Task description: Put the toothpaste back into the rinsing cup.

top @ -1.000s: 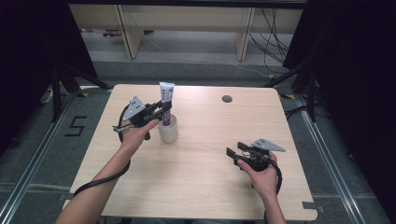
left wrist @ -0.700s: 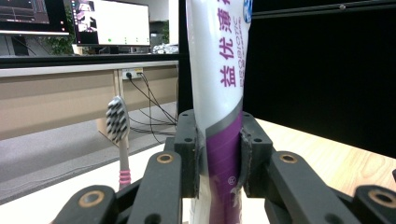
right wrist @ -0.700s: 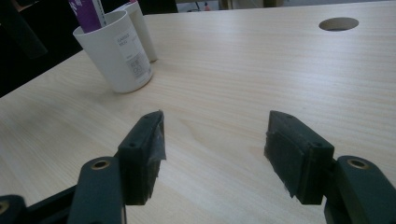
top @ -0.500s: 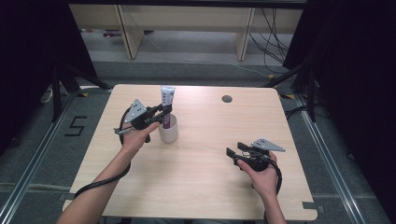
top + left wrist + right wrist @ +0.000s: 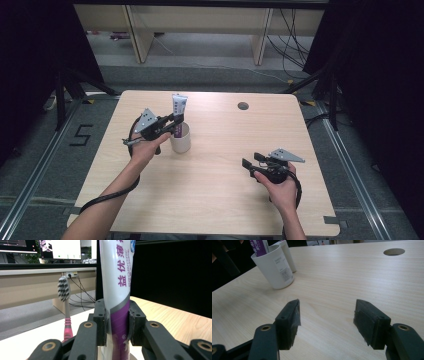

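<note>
A white and purple toothpaste tube (image 5: 178, 106) stands upright with its lower end in a white cup (image 5: 181, 142) on the table's left half. My left gripper (image 5: 174, 121) is shut on the tube; in the left gripper view both pads press the tube (image 5: 117, 290) at its purple band. A pink-handled toothbrush (image 5: 64, 297) stands upright just left of the tube, bristles up. My right gripper (image 5: 251, 160) rests low over the right half of the table, open, with only bare wood between its fingers (image 5: 288, 320). The cup (image 5: 274, 270) lies far off at its upper left.
The wooden table (image 5: 215, 200) has a round cable hole (image 5: 243, 106) near its far edge. Dark curtains flank the table. A wooden shelf unit (image 5: 200, 30) and cables lie on the floor beyond.
The left gripper and the tube have sunk slightly toward the cup. The right gripper has kept still.
</note>
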